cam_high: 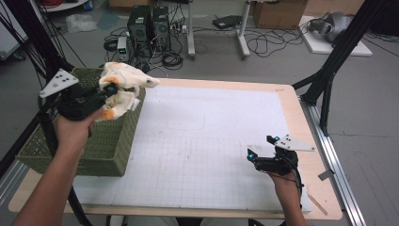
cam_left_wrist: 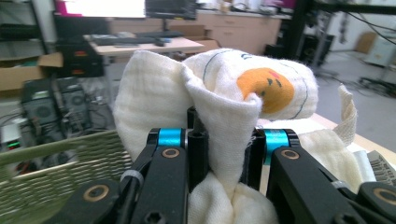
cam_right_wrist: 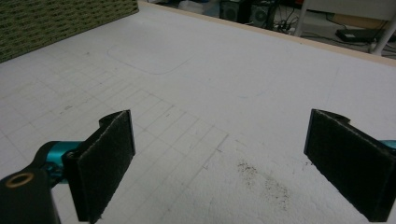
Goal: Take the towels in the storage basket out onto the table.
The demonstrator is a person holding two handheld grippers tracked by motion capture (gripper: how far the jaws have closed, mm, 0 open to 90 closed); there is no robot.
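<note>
Cloth (cam_high: 123, 84) — cream, with orange patches — bunched and held up in the air over the near right corner of the green basket (cam_high: 84, 146), part of it hanging past the basket's rim toward the white mat (cam_high: 207, 141). Left gripper (cam_high: 109, 91) pinches a fold of it; from the left gripper view the jaws sit narrow with cloth (cam_left_wrist: 224, 121) squeezed between them. Right gripper (cam_high: 261, 147) — well apart from the basket, low over the mat's right side, jaws spread wide, nothing between them.
</note>
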